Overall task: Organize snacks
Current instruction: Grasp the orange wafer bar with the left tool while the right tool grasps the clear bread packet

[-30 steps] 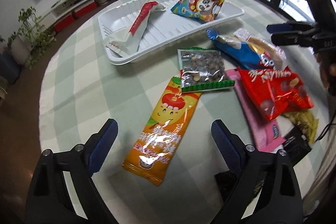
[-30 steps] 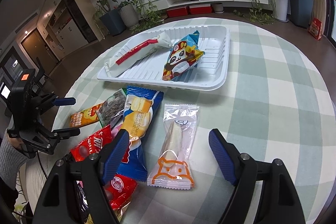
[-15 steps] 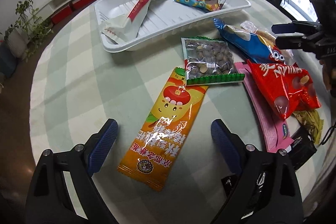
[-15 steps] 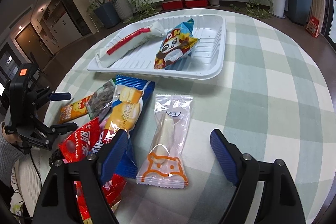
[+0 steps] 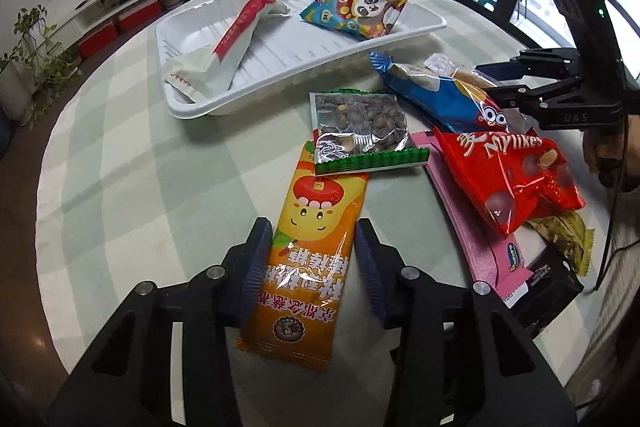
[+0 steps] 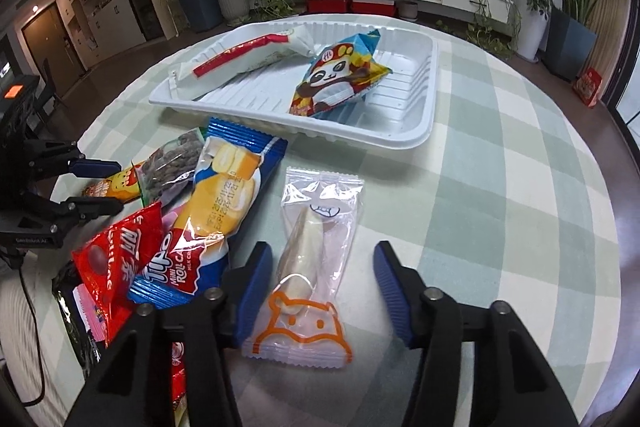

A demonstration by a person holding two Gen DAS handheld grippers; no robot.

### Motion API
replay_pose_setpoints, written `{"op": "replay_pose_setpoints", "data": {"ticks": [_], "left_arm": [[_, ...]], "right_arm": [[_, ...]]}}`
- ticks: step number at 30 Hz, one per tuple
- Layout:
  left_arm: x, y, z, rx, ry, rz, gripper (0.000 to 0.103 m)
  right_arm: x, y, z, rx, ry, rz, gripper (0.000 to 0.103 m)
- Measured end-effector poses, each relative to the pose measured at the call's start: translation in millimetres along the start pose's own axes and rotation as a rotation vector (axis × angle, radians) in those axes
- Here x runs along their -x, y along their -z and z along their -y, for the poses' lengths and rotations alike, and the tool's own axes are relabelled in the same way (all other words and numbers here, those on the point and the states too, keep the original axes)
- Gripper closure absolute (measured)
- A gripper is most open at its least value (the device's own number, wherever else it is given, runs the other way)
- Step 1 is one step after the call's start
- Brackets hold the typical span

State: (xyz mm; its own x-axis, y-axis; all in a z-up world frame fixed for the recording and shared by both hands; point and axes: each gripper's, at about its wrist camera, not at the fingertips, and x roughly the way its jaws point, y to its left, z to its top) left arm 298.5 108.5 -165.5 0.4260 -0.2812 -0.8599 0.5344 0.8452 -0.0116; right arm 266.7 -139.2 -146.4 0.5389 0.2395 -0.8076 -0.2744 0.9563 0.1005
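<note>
A white tray (image 5: 420,31) at the back of the round table holds a white-and-red packet (image 5: 236,39) and a panda packet (image 5: 360,11). My left gripper (image 5: 314,259) is closed on the sides of the long orange snack packet (image 5: 308,259), which lies flat on the cloth. My right gripper (image 6: 324,287) is open and straddles a clear packet with an orange hamster print (image 6: 312,267). The tray (image 6: 416,131) with both packets also shows in the right wrist view.
Loose snacks lie between the grippers: a green-edged nut packet (image 5: 364,131), a blue roll-cake packet (image 5: 440,99), a red Mylikes bag (image 5: 508,175), a pink packet (image 5: 476,251) and a black one (image 5: 548,287). Checked cloth (image 6: 500,187) covers the table.
My left gripper moved forward over the orange packet and its jaws closed onto its sides. My right gripper moved forward and lower around the hamster packet and narrowed a little.
</note>
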Motion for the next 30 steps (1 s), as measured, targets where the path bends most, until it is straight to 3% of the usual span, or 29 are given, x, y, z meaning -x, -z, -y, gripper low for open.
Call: {"op": "replay_pose_setpoints", "data": {"ticks": [4,14,24,30], "left_arm": [[1.0,-0.2,-1.7,0.016,-0.002,0.005,0.071],[5.4,1.7,-5.8,0.081,0.035,-0.005,0.084],[16.4,12.4,-10.1,0.152,0.085,-0.025,0.086],[35.4,17.3,-13.0,0.195,0.107,0.013,0.086]], "right_arm": [[1.8,1.4,1.9,0.002,-0.007,0.008,0.069],[6.3,3.0,12.1,-0.081,-0.134,0.003,0.070],[14.8,7.4,23.8,-0.190,-0.262,0.009,0.070],[22.2,20.1,40.2,-0.296,-0.356,0.018,0.070]]}}
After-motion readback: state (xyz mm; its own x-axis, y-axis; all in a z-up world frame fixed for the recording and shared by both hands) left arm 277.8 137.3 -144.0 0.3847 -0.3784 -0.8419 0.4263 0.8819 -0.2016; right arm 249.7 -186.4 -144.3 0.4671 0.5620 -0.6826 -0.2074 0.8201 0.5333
